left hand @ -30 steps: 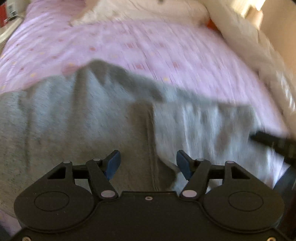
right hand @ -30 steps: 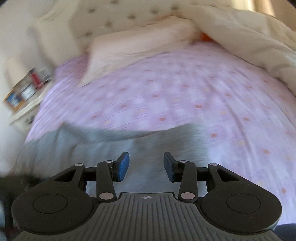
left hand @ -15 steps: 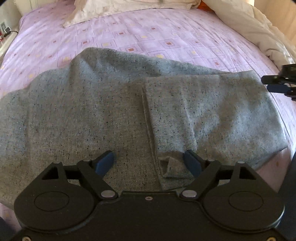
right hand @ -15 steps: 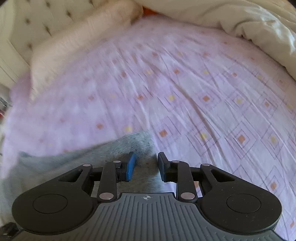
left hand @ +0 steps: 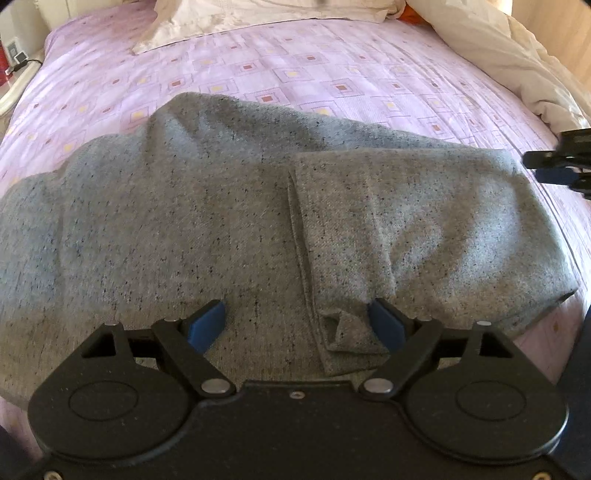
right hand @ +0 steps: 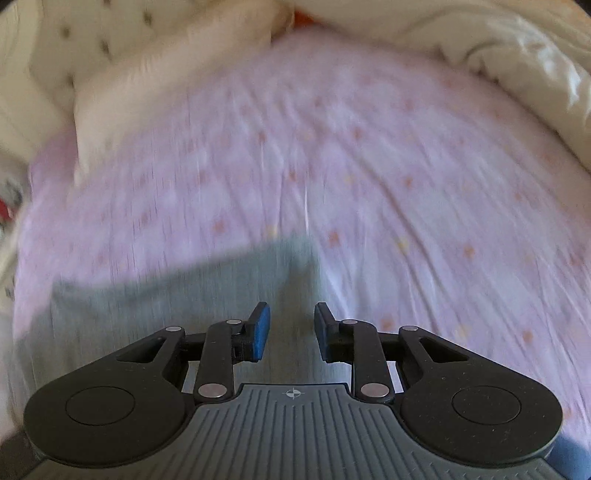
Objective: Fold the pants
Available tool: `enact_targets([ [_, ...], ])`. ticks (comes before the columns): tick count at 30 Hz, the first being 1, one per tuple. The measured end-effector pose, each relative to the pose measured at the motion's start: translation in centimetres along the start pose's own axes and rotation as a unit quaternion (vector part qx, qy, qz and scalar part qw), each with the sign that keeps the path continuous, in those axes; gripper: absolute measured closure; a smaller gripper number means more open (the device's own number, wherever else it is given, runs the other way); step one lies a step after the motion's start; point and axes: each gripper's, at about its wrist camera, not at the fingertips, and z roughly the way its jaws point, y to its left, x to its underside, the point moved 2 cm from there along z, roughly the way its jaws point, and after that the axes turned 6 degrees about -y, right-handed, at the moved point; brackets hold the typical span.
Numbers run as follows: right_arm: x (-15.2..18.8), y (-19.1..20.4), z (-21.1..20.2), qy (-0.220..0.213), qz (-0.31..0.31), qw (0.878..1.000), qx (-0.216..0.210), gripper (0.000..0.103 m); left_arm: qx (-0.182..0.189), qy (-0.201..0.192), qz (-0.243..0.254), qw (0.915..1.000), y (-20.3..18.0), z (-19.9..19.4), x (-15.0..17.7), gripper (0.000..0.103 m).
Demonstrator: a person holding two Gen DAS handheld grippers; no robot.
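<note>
Grey speckled pants (left hand: 207, 221) lie folded on the lilac bed sheet (left hand: 332, 74), with a top layer folded over on the right (left hand: 424, 229). My left gripper (left hand: 295, 325) is wide open and empty, low over the near edge of the pants, its right pad beside a small tucked corner (left hand: 343, 328). My right gripper (right hand: 291, 332) is open and empty above the pants' right end (right hand: 184, 288); that view is blurred by motion. The right gripper also shows at the right edge of the left wrist view (left hand: 561, 162).
A cream pillow (left hand: 258, 18) lies at the head of the bed. A white duvet (left hand: 517, 55) is bunched along the right side. A nightstand (left hand: 14, 74) stands at the far left. A tufted headboard (right hand: 92, 37) is behind the pillow.
The left gripper opened wider and let the folded layer settle flat. The right gripper opened a little and drew back from the pants' right end, still moving.
</note>
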Motion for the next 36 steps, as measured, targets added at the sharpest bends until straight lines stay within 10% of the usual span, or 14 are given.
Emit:
enact_targets([
  [4, 1.6, 0.1, 1.2, 0.072, -0.005, 0.996, 0.047, 0.077, -0.004, 0.000, 0.000, 1.0000, -0.1, -0.1, 0.0, 0.016],
  [10, 2.5, -0.1, 0.8, 0.058, 0.036, 0.996, 0.054, 0.075, -0.008, -0.005, -0.004, 1.0000, -0.1, -0.1, 0.1, 0.015],
  [21, 3.6, -1.5, -1.6, 0.028, 0.038, 0.999, -0.007, 0.078, -0.012, -0.020, -0.027, 0.9994, 0.3, -0.2, 1.0, 0.012],
  [27, 3.6, 1.7, -4.3, -0.066, -0.061, 0.996, -0.025, 0.078, 0.001, -0.012, -0.053, 0.9985, 1.5, -1.2, 0.5, 0.021],
  [36, 6.5, 10.0, -2.7, -0.041, -0.136, 0.979, -0.146, 0.078, -0.068, -0.072, -0.114, 0.9885, 7.3, -5.2, -1.3, 0.024],
])
